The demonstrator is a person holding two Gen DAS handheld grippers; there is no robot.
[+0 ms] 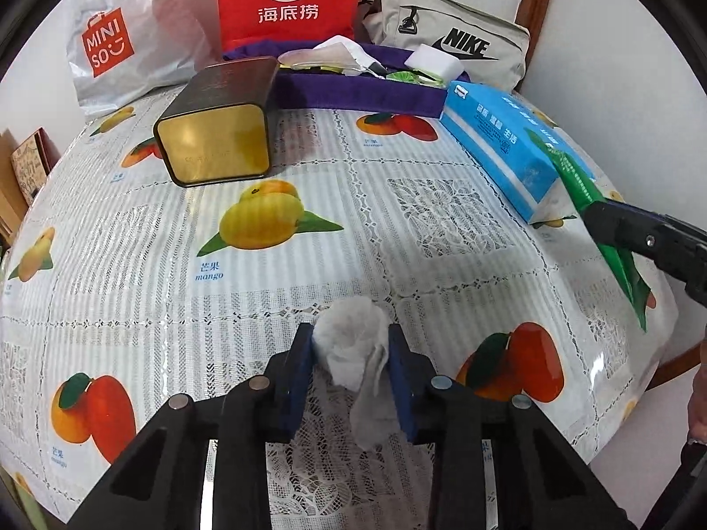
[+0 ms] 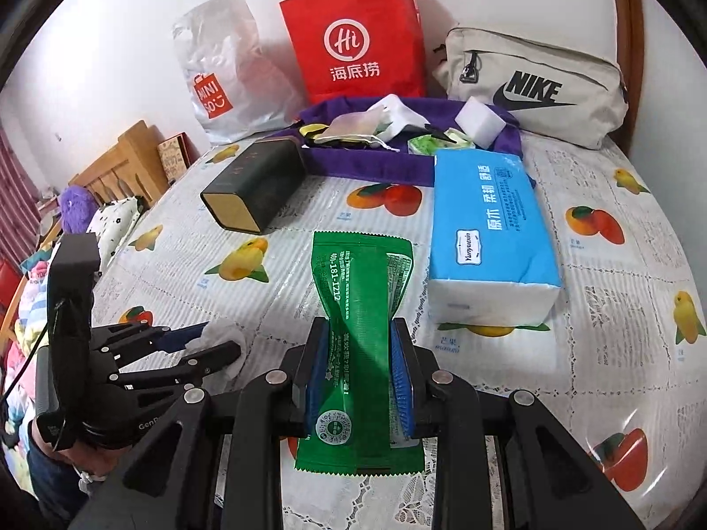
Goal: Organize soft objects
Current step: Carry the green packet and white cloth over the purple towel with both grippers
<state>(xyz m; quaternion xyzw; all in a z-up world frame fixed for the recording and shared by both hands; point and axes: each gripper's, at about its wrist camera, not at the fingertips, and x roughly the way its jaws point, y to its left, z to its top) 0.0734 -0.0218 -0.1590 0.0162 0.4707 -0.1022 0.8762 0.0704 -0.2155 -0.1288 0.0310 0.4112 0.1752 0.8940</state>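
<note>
My left gripper is shut on a crumpled white tissue just above the tablecloth; it also shows at the left of the right wrist view. My right gripper is shut on a flat green packet, squeezing its middle; the packet shows at the right of the left wrist view. A purple fabric tray at the back holds a white sponge, a small pouch and a green item.
A blue tissue pack lies right of centre. A dark tin box with a gold end lies left of the tray. A red paper bag, a Miniso plastic bag and a Nike pouch stand along the wall.
</note>
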